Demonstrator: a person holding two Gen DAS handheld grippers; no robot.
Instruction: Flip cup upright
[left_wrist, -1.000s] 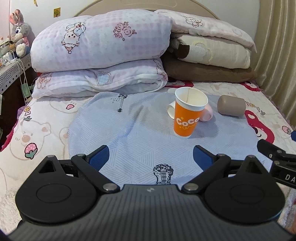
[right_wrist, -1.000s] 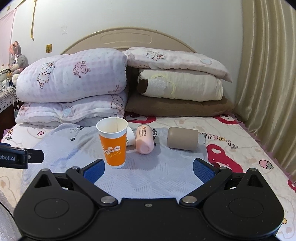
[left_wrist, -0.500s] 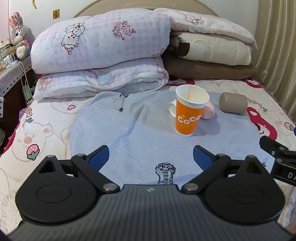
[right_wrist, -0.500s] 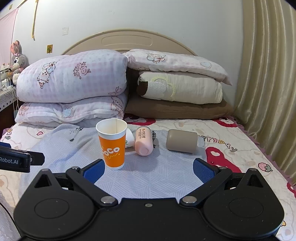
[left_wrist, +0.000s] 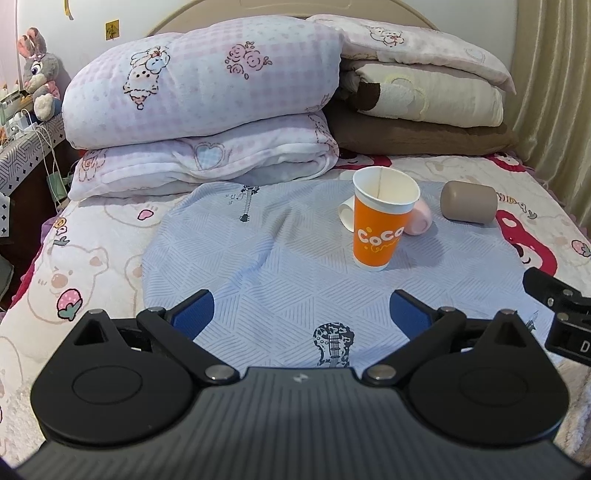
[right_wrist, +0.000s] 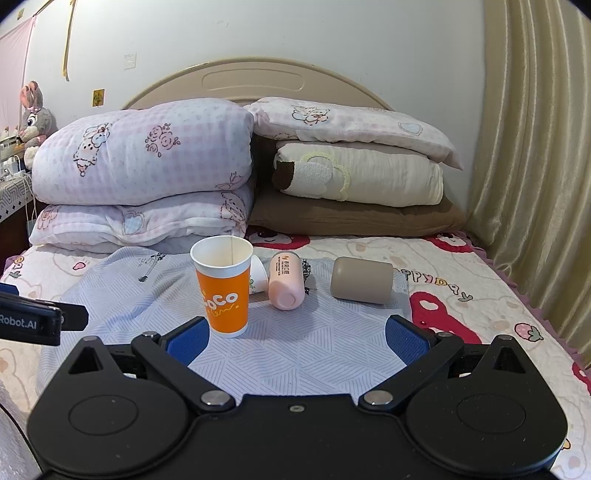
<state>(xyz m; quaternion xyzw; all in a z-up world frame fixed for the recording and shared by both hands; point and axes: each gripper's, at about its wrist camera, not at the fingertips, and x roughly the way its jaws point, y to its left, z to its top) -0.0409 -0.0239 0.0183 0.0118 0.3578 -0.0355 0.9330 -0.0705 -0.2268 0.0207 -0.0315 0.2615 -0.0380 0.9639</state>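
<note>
Since a second ago little has changed: the orange paper cup (left_wrist: 380, 225) stands upright with its mouth open to the ceiling on the light blue mat (left_wrist: 258, 266), exactly as it did then, and both cameras have only drifted slightly, so the bedding sits a touch differently in the frame. The left gripper (left_wrist: 301, 312) hangs over the near part of the mat with its blue pads spread wide and nothing between them; the right gripper (right_wrist: 297, 334) is likewise wide and empty, its left pad just in front of the orange cup's base. The right wrist view shows what the left one hides: a small white cup (right_wrist: 257, 280) lying on its side directly behind the orange cup, and the label on the pink tumbler (right_wrist: 286, 286), which lies on its side just beside it. In the left wrist view the orange cup covers most of that pink tumbler. The tan cup (left_wrist: 468, 202) lies on its side farther right, apart from the others, on the mat's far edge. Folded quilts (right_wrist: 147, 173) are piled against the headboard.
</note>
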